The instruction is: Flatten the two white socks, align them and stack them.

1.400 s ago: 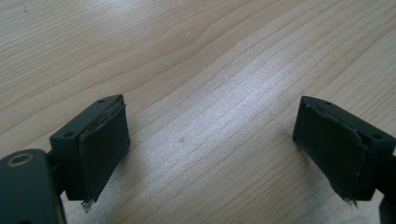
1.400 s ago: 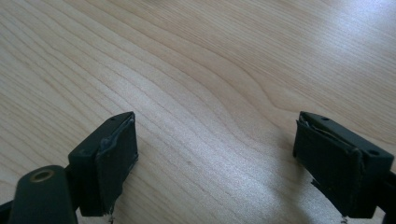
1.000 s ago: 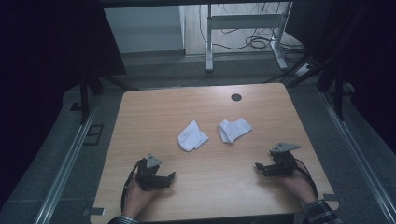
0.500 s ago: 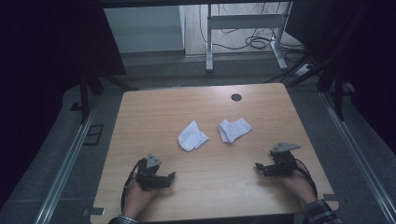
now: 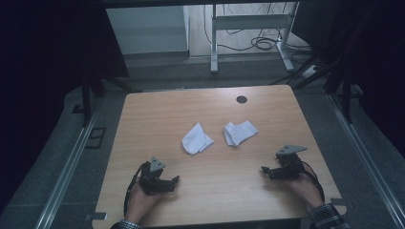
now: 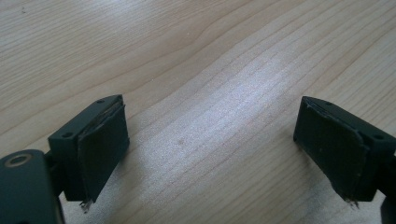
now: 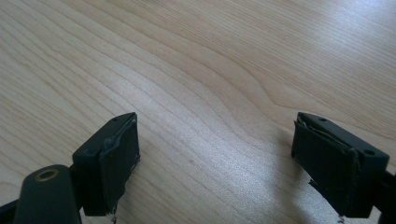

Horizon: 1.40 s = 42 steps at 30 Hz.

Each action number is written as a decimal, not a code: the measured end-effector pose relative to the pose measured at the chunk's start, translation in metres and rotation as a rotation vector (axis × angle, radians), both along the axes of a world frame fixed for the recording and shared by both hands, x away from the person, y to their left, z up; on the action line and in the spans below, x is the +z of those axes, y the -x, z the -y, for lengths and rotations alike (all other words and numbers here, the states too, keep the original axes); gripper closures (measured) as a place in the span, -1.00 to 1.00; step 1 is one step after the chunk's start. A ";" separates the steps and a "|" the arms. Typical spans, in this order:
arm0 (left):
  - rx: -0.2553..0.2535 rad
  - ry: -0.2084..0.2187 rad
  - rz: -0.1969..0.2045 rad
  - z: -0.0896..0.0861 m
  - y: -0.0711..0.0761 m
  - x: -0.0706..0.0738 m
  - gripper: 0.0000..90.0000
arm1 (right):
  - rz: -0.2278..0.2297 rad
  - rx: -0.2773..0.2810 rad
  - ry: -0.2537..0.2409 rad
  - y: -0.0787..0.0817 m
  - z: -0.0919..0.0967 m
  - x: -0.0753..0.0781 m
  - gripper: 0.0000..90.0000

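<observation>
Both tongs rest low on the wooden counter [image 5: 143,119] with jaws spread wide and empty, the left tongs [image 5: 173,182] at seven o'clock, the right tongs [image 5: 265,170] at four, two white cloths [image 5: 197,139] [image 5: 239,133] lying near centre.

On the surface [image 5: 143,114] we see two folded cloths side by side mid-way, the left cloth [image 5: 196,139] near the right cloth [image 5: 239,132]. Nearer us, the left gripper [image 5: 173,181] and right gripper [image 5: 265,171] sit well apart.
</observation>
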<state>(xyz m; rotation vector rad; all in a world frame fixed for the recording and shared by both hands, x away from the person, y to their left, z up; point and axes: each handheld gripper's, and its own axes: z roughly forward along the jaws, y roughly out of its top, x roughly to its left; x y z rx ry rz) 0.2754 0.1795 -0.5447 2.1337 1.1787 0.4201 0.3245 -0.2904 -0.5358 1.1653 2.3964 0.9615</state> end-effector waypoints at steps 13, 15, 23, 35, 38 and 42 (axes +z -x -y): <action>0.000 0.000 0.000 0.000 0.000 0.000 -0.78 | -0.005 -0.020 -0.024 -0.007 -0.005 0.012 -0.69; 0.000 0.000 -0.001 0.000 0.000 0.000 -0.78 | 0.002 -0.018 -0.023 -0.008 -0.007 0.014 -0.65; -0.001 0.000 -0.001 0.000 0.000 0.000 -0.78 | 0.001 -0.018 -0.028 -0.016 -0.011 0.019 -0.50; -0.001 0.001 -0.001 0.000 0.000 0.000 -0.78 | -0.008 -0.033 -0.033 -0.035 -0.015 0.027 -0.45; -0.001 0.001 -0.001 0.000 0.000 0.000 -0.78 | -0.009 -0.037 -0.044 -0.041 -0.017 0.029 -0.41; -0.004 -0.001 0.002 0.000 0.000 0.000 -0.78 | -0.005 -0.045 -0.054 -0.049 -0.020 0.032 -0.37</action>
